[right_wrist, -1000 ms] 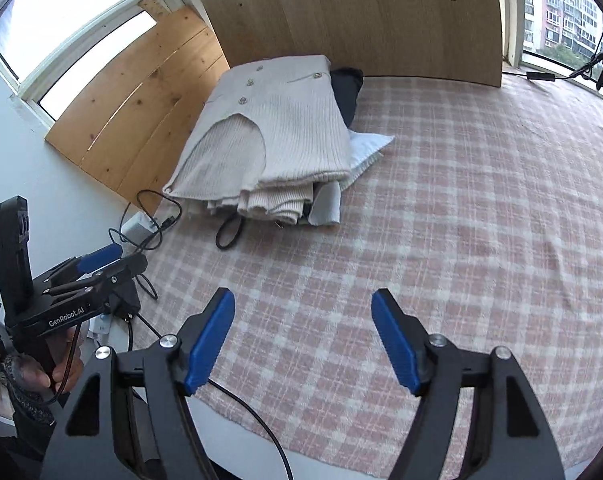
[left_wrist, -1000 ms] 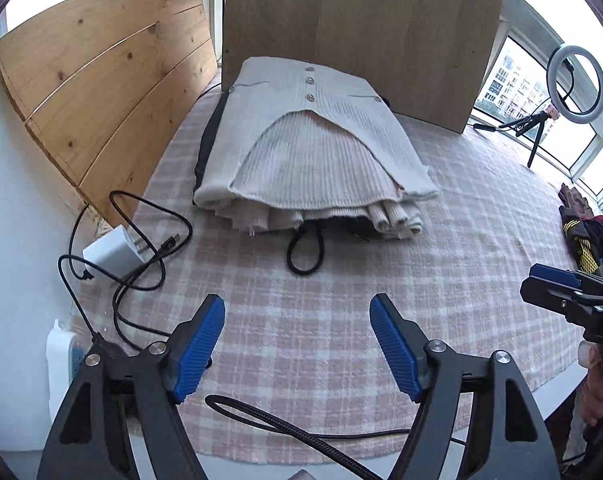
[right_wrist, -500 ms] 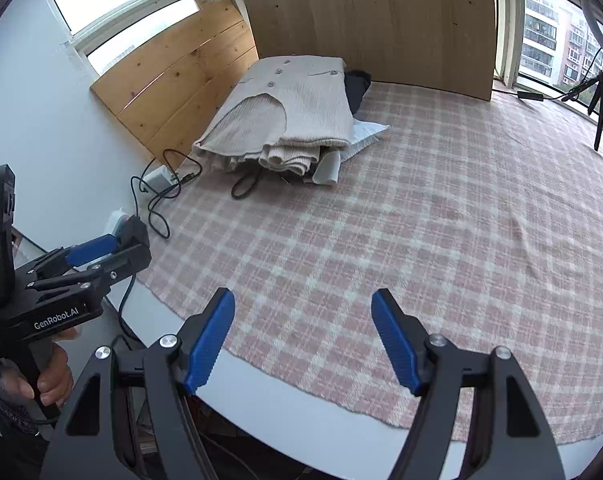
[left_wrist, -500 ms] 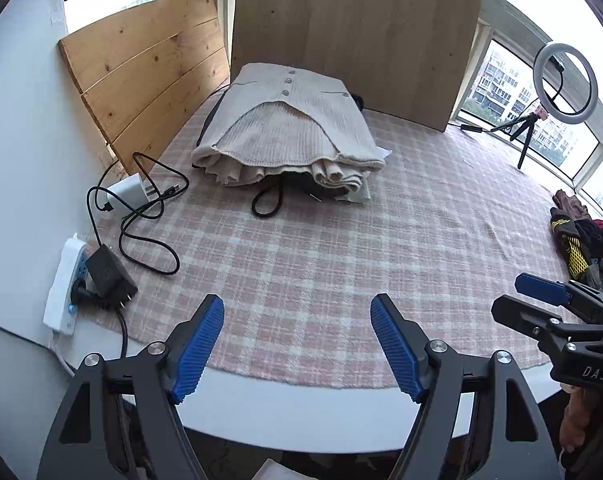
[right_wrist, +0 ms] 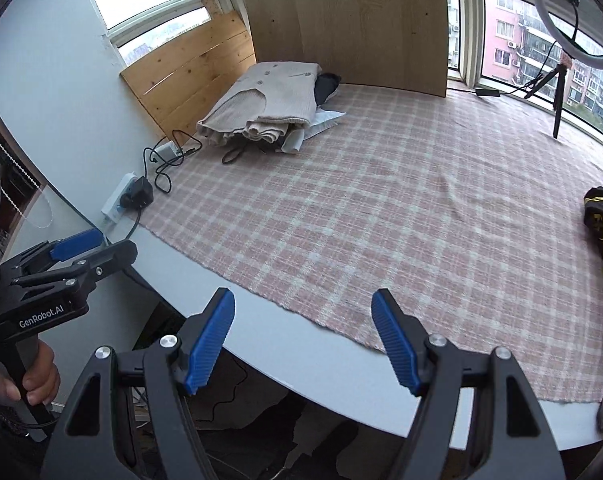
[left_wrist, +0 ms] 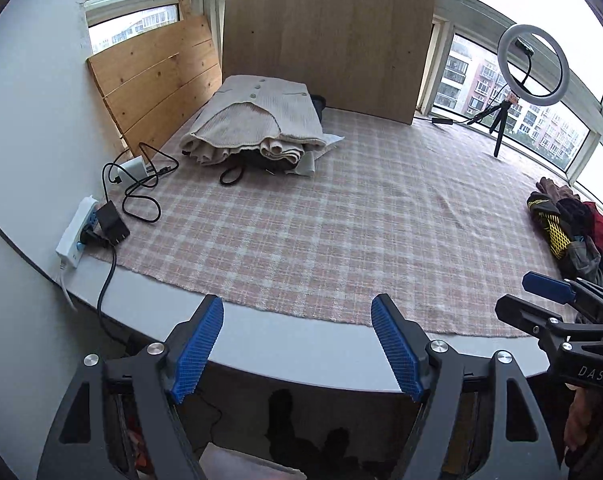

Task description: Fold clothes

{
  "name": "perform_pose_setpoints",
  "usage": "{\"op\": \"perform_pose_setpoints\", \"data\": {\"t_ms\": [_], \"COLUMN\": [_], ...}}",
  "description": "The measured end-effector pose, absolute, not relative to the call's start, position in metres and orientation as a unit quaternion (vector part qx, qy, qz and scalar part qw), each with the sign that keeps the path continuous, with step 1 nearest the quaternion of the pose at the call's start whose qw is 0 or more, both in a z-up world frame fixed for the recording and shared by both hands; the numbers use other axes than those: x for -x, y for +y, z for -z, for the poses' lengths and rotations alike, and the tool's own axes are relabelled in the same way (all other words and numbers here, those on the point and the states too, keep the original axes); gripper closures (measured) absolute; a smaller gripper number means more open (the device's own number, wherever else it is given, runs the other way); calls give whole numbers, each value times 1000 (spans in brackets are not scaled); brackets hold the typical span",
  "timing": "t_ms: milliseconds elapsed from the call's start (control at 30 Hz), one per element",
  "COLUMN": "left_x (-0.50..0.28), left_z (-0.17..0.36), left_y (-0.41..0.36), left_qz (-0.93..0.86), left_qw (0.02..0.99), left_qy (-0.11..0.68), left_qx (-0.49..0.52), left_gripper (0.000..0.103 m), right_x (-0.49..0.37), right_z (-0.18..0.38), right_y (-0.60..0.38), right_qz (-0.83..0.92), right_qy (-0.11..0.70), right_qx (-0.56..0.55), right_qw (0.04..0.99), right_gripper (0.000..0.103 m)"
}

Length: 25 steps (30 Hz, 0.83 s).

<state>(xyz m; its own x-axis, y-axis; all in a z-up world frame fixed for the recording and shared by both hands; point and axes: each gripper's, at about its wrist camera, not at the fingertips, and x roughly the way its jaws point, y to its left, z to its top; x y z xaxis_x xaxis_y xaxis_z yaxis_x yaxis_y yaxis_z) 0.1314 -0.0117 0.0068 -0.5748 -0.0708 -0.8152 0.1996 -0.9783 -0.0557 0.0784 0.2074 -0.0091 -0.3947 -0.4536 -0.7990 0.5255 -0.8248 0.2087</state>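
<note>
The middle of the checked cloth [left_wrist: 341,220] lies free. The folded pile [left_wrist: 257,124], cables [left_wrist: 141,184] and power strip [left_wrist: 77,236] block the left; unfolded clothes [left_wrist: 569,232] block the right edge.

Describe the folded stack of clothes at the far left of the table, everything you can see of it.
The stack of clothes lies flat on the checked cloth at the table's far left corner, close to the wooden boards. On top is a folded cream ribbed knit with three buttons. Under it show more cream folds, something dark and a white piece jutting out to the right. A dark cord loop hangs out in front. Neither hand-held gripper touches it.
</note>
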Motion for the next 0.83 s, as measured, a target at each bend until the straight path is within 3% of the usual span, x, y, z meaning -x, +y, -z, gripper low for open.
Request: {"op": "perform_pose_setpoints", "data": {"t_ms": [200,833], "left_x": [-144,-148], "left_z": [-15,-34], "left_y": [1,11], "left_qz": [882,893], "left_qw": [91,94], "left_qy": [96,73], "left_qx": [-452,-434], "left_gripper": [28,28], "right_x": [-86,-86], "right_z": [5,4], "right_y": [234,257], "right_qz": [838,839], "right_qy": [35,20], "right_qx": [-460,-461], "right_qw": [293,289], "right_gripper": [33,33]}}
